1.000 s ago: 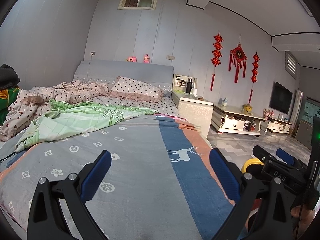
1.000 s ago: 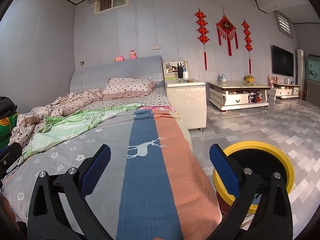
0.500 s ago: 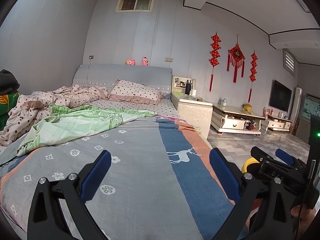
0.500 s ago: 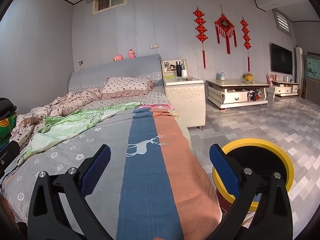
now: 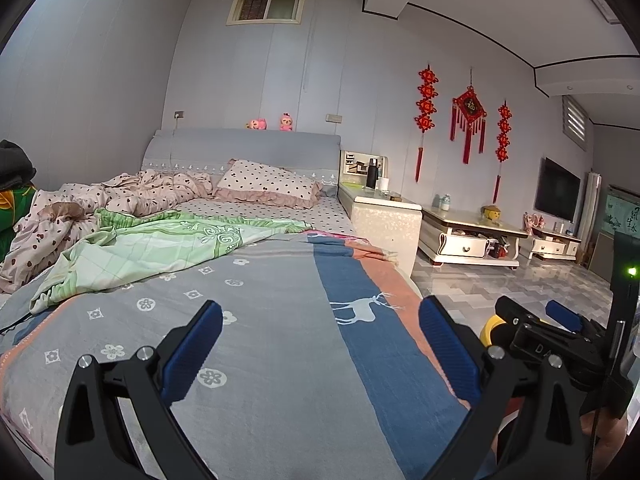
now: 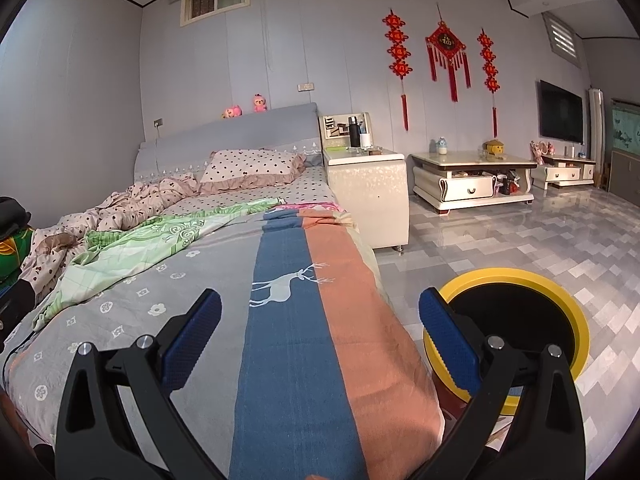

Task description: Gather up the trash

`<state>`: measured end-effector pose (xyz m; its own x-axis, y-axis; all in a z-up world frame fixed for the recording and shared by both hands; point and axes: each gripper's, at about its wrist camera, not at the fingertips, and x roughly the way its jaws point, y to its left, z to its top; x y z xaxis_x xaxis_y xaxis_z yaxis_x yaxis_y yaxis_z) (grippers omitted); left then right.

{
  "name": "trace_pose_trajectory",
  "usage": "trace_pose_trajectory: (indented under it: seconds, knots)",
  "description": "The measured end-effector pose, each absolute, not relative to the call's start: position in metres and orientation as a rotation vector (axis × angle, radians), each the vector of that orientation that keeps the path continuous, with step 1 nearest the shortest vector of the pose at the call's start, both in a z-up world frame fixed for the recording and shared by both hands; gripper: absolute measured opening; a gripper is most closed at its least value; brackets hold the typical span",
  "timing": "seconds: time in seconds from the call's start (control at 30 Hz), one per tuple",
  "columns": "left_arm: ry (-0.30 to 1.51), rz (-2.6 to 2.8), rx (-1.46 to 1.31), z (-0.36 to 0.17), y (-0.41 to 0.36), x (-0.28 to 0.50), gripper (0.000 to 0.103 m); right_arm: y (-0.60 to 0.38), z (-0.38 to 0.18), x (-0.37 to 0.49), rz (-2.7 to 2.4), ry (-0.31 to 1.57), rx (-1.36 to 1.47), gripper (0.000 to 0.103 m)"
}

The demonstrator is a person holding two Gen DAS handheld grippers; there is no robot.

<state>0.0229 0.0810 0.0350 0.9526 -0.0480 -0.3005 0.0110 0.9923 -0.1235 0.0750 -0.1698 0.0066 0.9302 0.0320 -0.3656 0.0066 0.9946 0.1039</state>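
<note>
Right wrist view: right tongs (image 6: pixel 320 336) spread wide apart, nothing between the blue pads, hanging over the foot end of the bed (image 6: pixel 280 320).
Left wrist view: left tongs (image 5: pixel 320 344) also wide apart and holding nothing, over the grey flowered part of the same cover, further in from the bed's right edge.
Bin: yellow-rimmed trash bin (image 6: pixel 520 320) stands on the tiled floor (image 6: pixel 520 240) just off the bed's right edge, mouth up, dark inside; contents can't be made out.
Bin versus tongs: it sits low and to the right of the right tongs, partly behind their right finger; from the left wrist only a sliver of yellow rim (image 5: pixel 489 326) peeks past the other tool.
Nearer arm: my call, the right one, clearly; the left would have to cross over.
Trash itself: none that I can pick out on the bedcover or the near floor, so no long axis to read.
Mid bed: green sheet (image 5: pixel 160 248) and dotted quilt (image 5: pixel 120 196) rumpled toward the left edge; something could hide in those folds.
Far end: bedside cabinet (image 6: pixel 368 196) by the headboard corner carries small items, too small to call trash or not.
Stage: fits either a hunt for litter or a bed already cleared.
</note>
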Motion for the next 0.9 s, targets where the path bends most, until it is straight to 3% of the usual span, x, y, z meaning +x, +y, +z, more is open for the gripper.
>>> trace_pose_trajectory:
  seconds: [0.9]
  knots:
    - [0.307,-0.036,-0.122,0.034,0.078,0.023,0.095,-0.167,-0.004,0.076,-0.004,0.391,0.116,0.095]
